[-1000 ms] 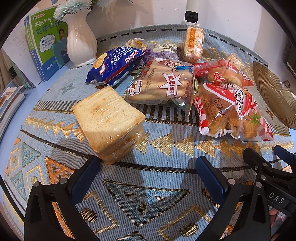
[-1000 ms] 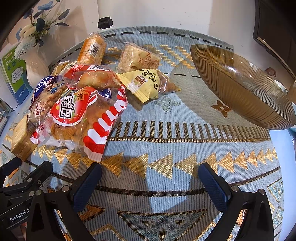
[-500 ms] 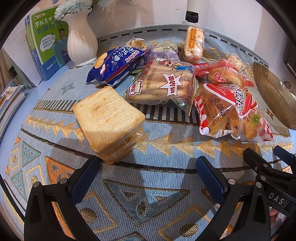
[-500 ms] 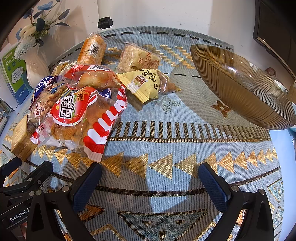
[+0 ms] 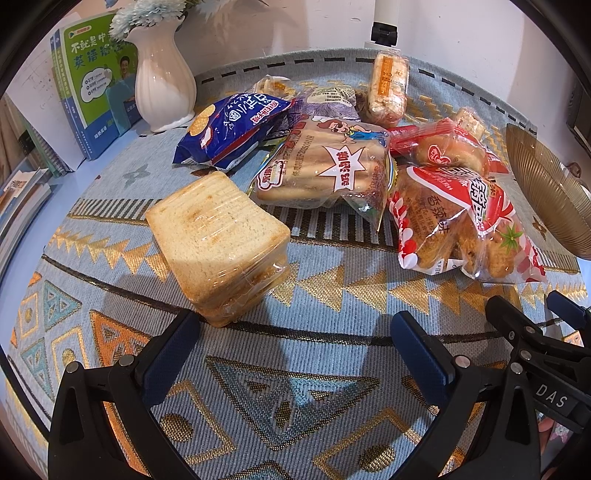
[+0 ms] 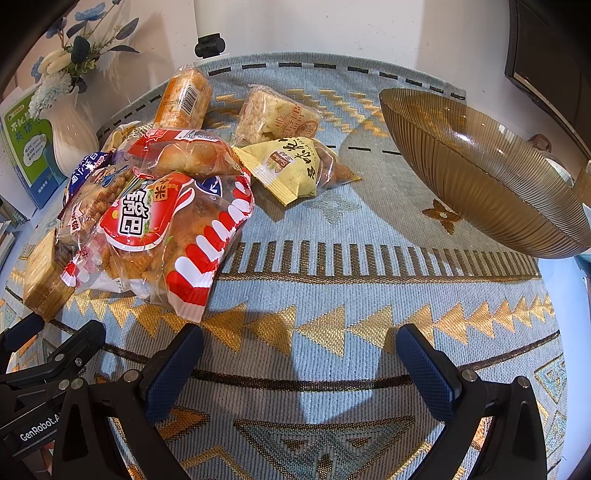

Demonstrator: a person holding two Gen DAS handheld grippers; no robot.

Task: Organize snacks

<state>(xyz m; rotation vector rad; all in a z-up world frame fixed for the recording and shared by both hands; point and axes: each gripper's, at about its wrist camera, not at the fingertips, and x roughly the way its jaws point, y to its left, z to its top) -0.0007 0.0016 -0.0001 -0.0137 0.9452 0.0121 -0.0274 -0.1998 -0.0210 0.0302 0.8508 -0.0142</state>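
Note:
Several snack packs lie on a patterned blue and gold cloth. A wrapped stack of toast (image 5: 221,240) is nearest my left gripper (image 5: 295,347), which is open and empty just in front of it. Behind are a bread bag with a star (image 5: 328,166), a blue biscuit bag (image 5: 229,129) and a red-and-white bag (image 5: 461,221). My right gripper (image 6: 299,354) is open and empty over bare cloth, with the red-and-white bag (image 6: 166,236) at its front left, a yellow packet (image 6: 295,170) farther back, and an empty amber glass bowl (image 6: 480,173) at the right.
A white vase (image 5: 162,74) with flowers and green books (image 5: 96,81) stand at the back left. A wrapped orange-labelled cake (image 5: 388,85) lies at the far edge by a small black camera (image 5: 384,31). The right gripper's frame (image 5: 535,350) shows at lower right in the left wrist view.

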